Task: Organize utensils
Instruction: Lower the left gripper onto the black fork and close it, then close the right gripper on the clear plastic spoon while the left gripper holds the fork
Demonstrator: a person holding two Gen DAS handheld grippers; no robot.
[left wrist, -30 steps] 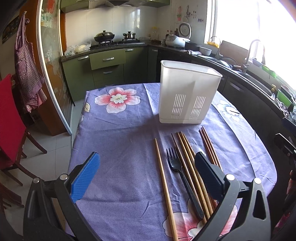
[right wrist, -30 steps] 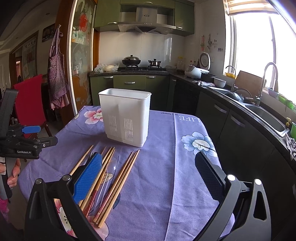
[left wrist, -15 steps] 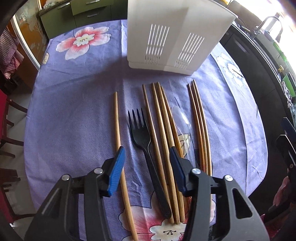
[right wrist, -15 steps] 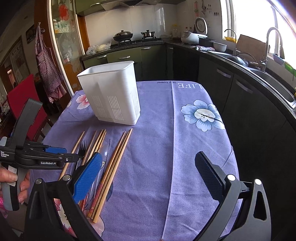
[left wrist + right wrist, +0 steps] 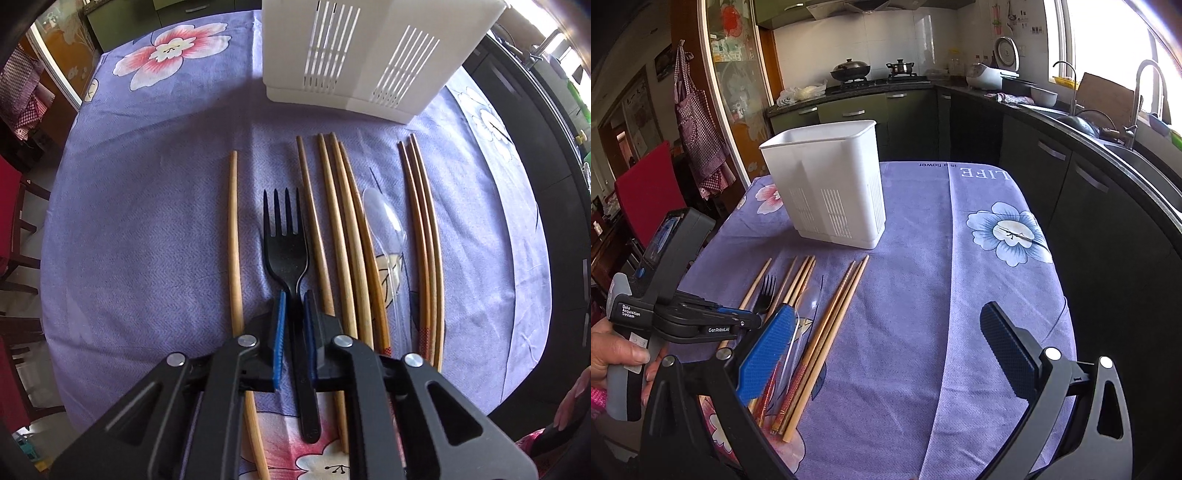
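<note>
Purple floral tablecloth point(image 5: 147, 221) fills the view. Left gripper point(image 5: 294, 306), pointing steeply down, has just closed on the black fork point(image 5: 286, 236) handle, partly hidden, among chopsticks point(image 5: 343, 236) near the white holder point(image 5: 369, 55). Right gripper point(image 5: 886, 350) hangs wide apart, empty.

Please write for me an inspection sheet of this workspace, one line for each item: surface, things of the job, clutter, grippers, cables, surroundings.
Surface: purple flowered tablecloth covers the table.
Job's things: black plastic fork, clear plastic spoon and wooden chopsticks lie side by side, pointing toward the white slotted plastic utensil holder, which stands upright beyond them.
Clutter: nothing seen on the cloth.
Grippers: left gripper has just been closing and its blue pads now press on the fork's handle; right gripper is open, holding nothing, above the cloth.
Cables: nothing seen.
Surroundings: kitchen counter with a sink, a red chair.
</note>
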